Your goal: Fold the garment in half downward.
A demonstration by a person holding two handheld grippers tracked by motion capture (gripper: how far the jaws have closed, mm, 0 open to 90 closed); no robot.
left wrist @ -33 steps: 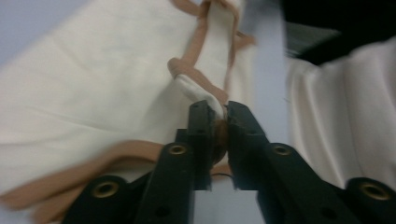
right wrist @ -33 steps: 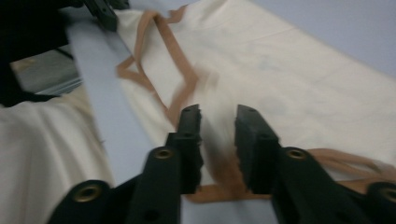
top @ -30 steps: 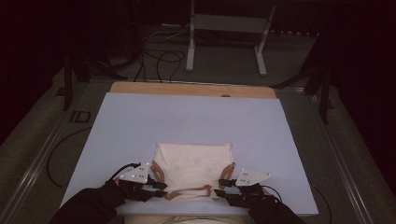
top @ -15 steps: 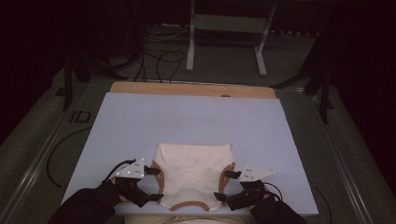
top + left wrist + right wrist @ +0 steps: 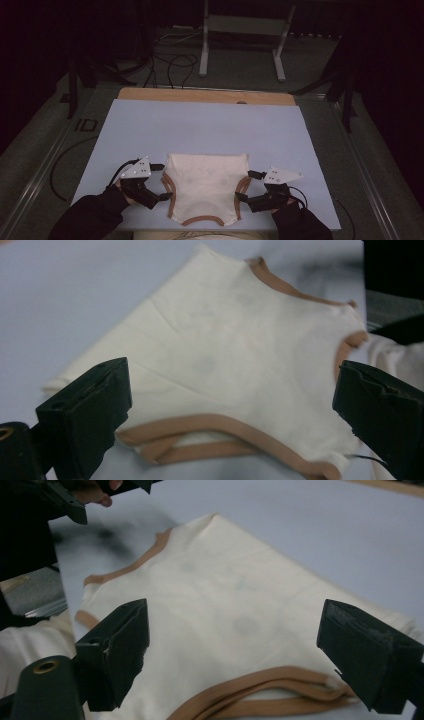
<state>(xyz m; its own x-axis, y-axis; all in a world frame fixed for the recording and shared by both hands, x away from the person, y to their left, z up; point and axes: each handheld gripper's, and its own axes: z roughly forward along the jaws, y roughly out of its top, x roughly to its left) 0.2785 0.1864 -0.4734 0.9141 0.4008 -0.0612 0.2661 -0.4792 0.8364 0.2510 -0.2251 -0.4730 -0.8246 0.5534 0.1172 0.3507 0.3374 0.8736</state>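
At the near edge of the table [image 5: 150, 125], the cream garment [image 5: 206, 185] with brown trim lies flat, its neckline toward me and its folded edge toward the far side.

1. Left gripper [image 5: 161, 182]: my jaws have just been opening and now stand wide apart. The left gripper view shows the garment [image 5: 240, 360] beyond and between them, with the trimmed armhole [image 5: 200, 437] lying flat and no pad pressing on it.

2. Right gripper [image 5: 242, 186]: my jaws have likewise just been opening and stand well apart. The right gripper view shows the cloth [image 5: 235, 615] between them, untouched, and the double band of trim [image 5: 270, 690] resting on the table.

3. Change since a second ago: both grippers were closed on the near side of the garment, close to the neckline. They have since released it and drawn outward, one to each side, so that each now sits just beside an armhole.

4. Meaning for the work: I judge the last fold or placement to be finished, since the garment keeps its shape with nothing holding it. The next grip would likely fall on the two sides, to fold them inward.

5. Caution: the trim is layered at each armhole; a shallow pinch could catch one layer alone.
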